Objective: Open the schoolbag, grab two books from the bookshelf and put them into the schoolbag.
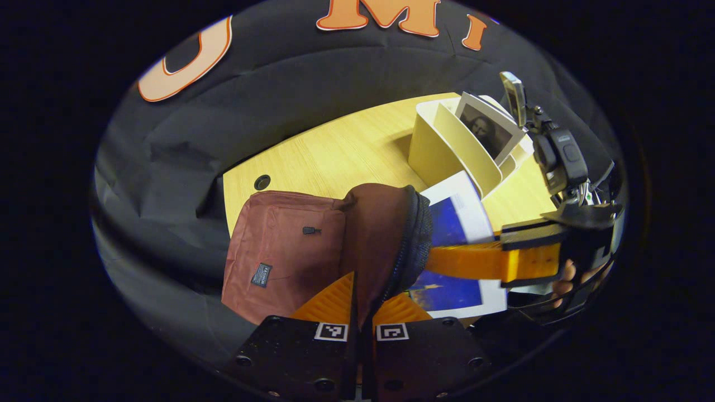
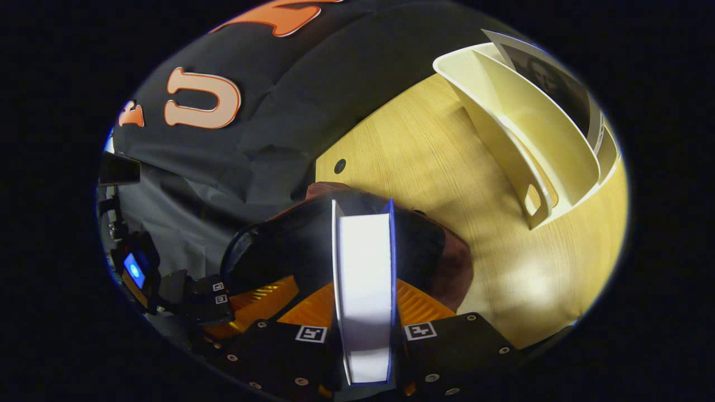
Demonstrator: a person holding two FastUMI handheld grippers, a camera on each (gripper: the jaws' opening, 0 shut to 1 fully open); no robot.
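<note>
The maroon schoolbag (image 1: 279, 245) lies on the wooden table (image 1: 335, 156). My left gripper (image 1: 363, 304) is shut on the bag's zippered rim and holds the mouth up. My right gripper (image 1: 441, 262) is shut on a blue and white book (image 1: 452, 223), which stands just right of the bag's mouth. In the right gripper view the book (image 2: 363, 279) is edge-on between my right gripper (image 2: 364, 285) fingers, pointing into the bag's (image 2: 458, 268) dark opening. My left gripper (image 2: 268, 296) grips the rim at the left. A second book (image 1: 489, 131) with a portrait cover stands in the cream bookshelf (image 1: 441, 151).
The bookshelf (image 2: 519, 128) stands at the table's (image 2: 435, 156) far right with the portrait book (image 2: 553, 78) in its back slot. A round cable hole (image 1: 262, 182) lies near the table's left edge. A hand (image 1: 564, 279) holds the right gripper.
</note>
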